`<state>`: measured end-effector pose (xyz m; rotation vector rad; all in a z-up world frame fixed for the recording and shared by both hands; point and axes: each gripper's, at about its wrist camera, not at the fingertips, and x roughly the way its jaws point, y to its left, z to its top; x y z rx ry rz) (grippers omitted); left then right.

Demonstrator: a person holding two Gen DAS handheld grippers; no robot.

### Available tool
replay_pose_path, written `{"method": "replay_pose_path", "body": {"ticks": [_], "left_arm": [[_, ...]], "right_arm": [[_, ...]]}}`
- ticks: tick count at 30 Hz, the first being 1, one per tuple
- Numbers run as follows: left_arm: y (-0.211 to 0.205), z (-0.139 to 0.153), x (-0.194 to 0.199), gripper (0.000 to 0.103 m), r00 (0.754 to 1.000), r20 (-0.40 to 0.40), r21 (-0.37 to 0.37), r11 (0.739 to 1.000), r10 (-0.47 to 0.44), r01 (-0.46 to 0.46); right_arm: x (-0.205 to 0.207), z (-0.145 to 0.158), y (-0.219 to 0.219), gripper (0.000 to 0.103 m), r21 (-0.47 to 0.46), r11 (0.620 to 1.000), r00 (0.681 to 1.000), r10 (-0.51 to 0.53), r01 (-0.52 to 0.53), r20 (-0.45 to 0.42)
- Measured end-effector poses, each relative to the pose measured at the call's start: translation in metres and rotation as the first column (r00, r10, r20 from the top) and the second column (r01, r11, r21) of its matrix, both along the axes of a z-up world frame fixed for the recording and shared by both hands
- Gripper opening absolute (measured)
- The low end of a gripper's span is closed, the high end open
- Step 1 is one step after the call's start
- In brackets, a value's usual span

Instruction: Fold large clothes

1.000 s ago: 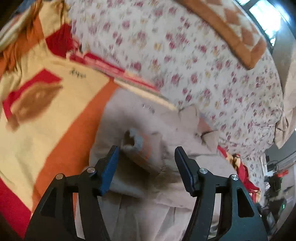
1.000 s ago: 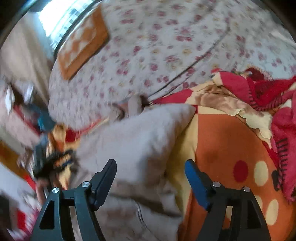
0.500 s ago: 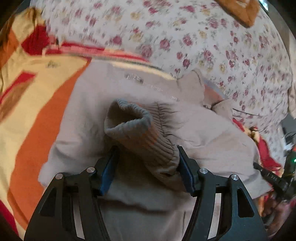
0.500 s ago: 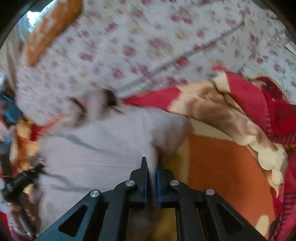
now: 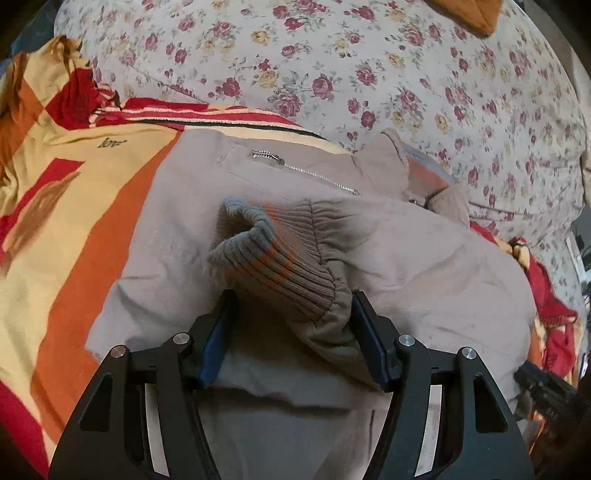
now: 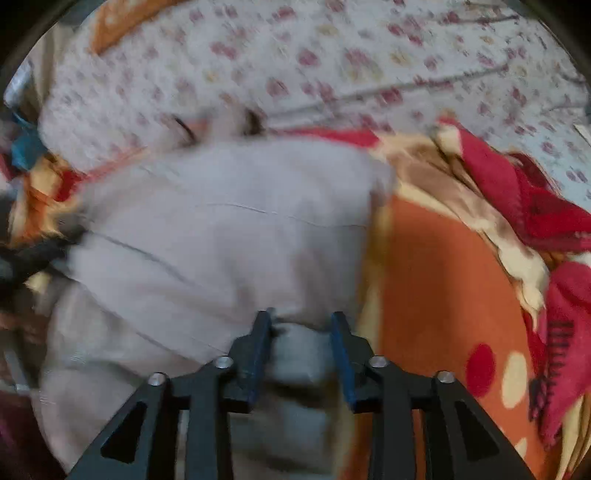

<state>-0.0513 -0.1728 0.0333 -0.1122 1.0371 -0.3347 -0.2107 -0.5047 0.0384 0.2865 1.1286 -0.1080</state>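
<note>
A grey-beige jacket (image 5: 424,266) with a metal zipper lies on an orange, yellow and red blanket (image 5: 74,206). Its ribbed sleeve cuff (image 5: 273,254) with orange stripes lies folded across the jacket's body, between the fingers of my left gripper (image 5: 291,314), whose jaws stand wide apart around it. In the right wrist view the same jacket (image 6: 221,229) looks blurred. My right gripper (image 6: 301,325) is open, its fingers partly apart over the jacket's right edge, with nothing held.
A floral bedsheet (image 5: 369,74) covers the bed beyond the jacket. An orange and cream pillow (image 5: 465,14) lies at the far edge. Bunched red blanket folds (image 6: 535,206) lie to the right. Dark clutter (image 5: 546,391) lies off the bed's side.
My left gripper moved forward until the cuff came between its open fingers. My right gripper shut on the jacket's edge half a second ago and has now opened and let go.
</note>
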Motion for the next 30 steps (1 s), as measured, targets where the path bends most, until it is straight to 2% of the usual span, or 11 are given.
{"method": "replay_pose_path", "body": {"ticks": [1, 4, 9, 12, 14, 15, 17, 22, 25, 26, 30], "left_arm": [[0.001, 0.002, -0.002, 0.062, 1.000, 0.004, 0.005, 1.000, 0.002, -0.002], [0.006, 0.008, -0.010, 0.062, 1.000, 0.017, 0.010, 1.000, 0.009, -0.009], [0.014, 0.015, -0.022, 0.062, 0.999, 0.026, 0.014, 1.000, 0.024, -0.025], [0.020, 0.021, -0.033, 0.062, 0.999, 0.047, 0.030, 0.999, 0.023, -0.025], [0.025, 0.025, -0.041, 0.062, 0.998, 0.059, 0.043, 0.999, 0.020, -0.022], [0.028, 0.026, -0.045, 0.062, 0.998, 0.065, 0.048, 0.999, 0.018, -0.021], [0.035, 0.029, -0.054, 0.062, 0.997, 0.080, 0.062, 0.998, 0.015, -0.020], [0.053, 0.028, -0.074, 0.062, 0.996, 0.085, 0.078, 0.997, 0.003, -0.010], [0.067, 0.026, -0.089, 0.062, 0.998, 0.067, 0.065, 0.998, -0.008, 0.004], [0.072, 0.025, -0.095, 0.062, 0.998, 0.063, 0.059, 0.998, -0.010, 0.007], [0.091, 0.023, -0.117, 0.062, 0.999, 0.042, 0.023, 1.000, -0.019, 0.018]], "right_arm": [[-0.003, 0.001, -0.002, 0.046, 0.001, 1.000, 1.000, -0.013, 0.013, 0.011], [-0.011, 0.019, -0.001, 0.046, 0.002, 0.999, 0.999, -0.039, 0.039, 0.028], [-0.021, 0.047, 0.020, 0.047, -0.045, 0.999, 0.995, 0.002, 0.002, 0.095], [-0.011, 0.031, 0.023, 0.048, -0.051, 0.999, 0.998, 0.010, -0.007, 0.059], [-0.006, 0.011, 0.020, 0.053, -0.110, 0.994, 1.000, 0.004, -0.005, -0.010], [-0.006, 0.003, 0.016, 0.054, -0.095, 0.996, 1.000, -0.008, 0.005, -0.029], [-0.012, 0.007, 0.008, 0.054, -0.043, 0.998, 0.999, -0.044, 0.044, -0.005], [-0.030, 0.034, 0.013, 0.055, -0.049, 0.998, 0.999, -0.030, 0.031, 0.026], [-0.049, 0.048, 0.016, 0.073, -0.006, 1.000, 0.999, -0.004, 0.005, 0.054], [-0.058, 0.051, 0.018, 0.076, -0.001, 1.000, 0.998, 0.005, -0.005, 0.057], [-0.086, 0.050, 0.022, 0.076, 0.013, 1.000, 0.999, 0.024, -0.024, 0.040]]}}
